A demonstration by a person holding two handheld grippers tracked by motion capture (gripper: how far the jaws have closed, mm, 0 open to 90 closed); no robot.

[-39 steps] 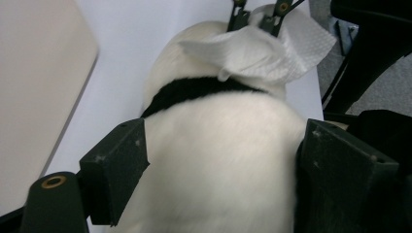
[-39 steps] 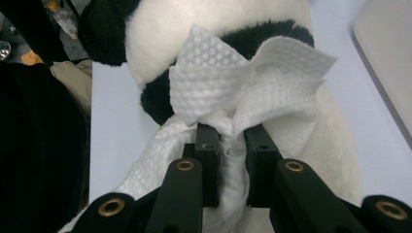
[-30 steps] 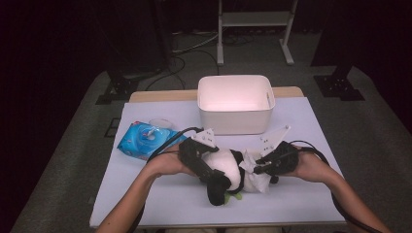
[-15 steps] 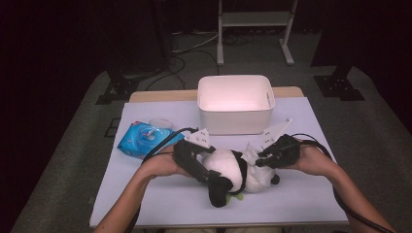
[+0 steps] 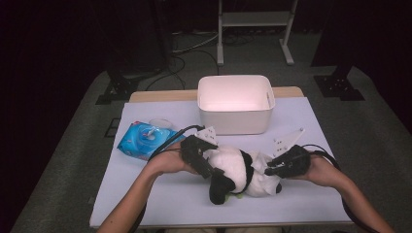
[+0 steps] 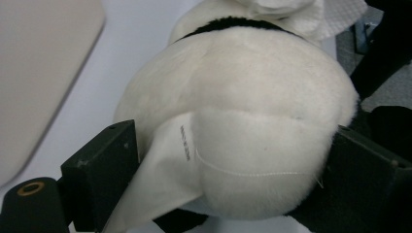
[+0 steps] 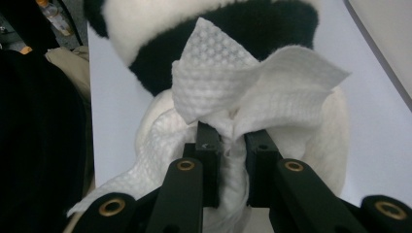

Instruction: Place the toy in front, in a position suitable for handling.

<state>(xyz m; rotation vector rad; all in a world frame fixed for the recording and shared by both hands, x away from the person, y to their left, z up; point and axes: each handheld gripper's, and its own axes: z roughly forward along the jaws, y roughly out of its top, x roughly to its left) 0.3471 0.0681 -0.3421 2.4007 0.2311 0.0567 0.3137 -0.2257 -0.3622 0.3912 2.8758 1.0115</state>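
Panda plush toy (image 5: 240, 170) lies at the lower centre of the high view, on the white table (image 5: 160, 194), in front of the white bin (image 5: 235, 104). Going left to right: a blue pack of wipes (image 5: 145, 140) sits at centre left, well clear of the work. Next, the left gripper (image 5: 206, 167) straddles the toy's white rump; its jaws have just been opening and stand wide, with the body between them, the right jaw against the fur and the left jaw just beside it with the sewn-in label (image 6: 165, 179) hanging there. Farther right, the right gripper (image 5: 269, 171) is pinched tight on a bunched wet wipe (image 7: 243, 104) resting against the toy's black and white fur.

To wipe well, I judge the left jaws should steady the toy firmly enough that it does not roll, while the right one drags the wipe in short strokes along the fur, keeping the bunch from slipping out.
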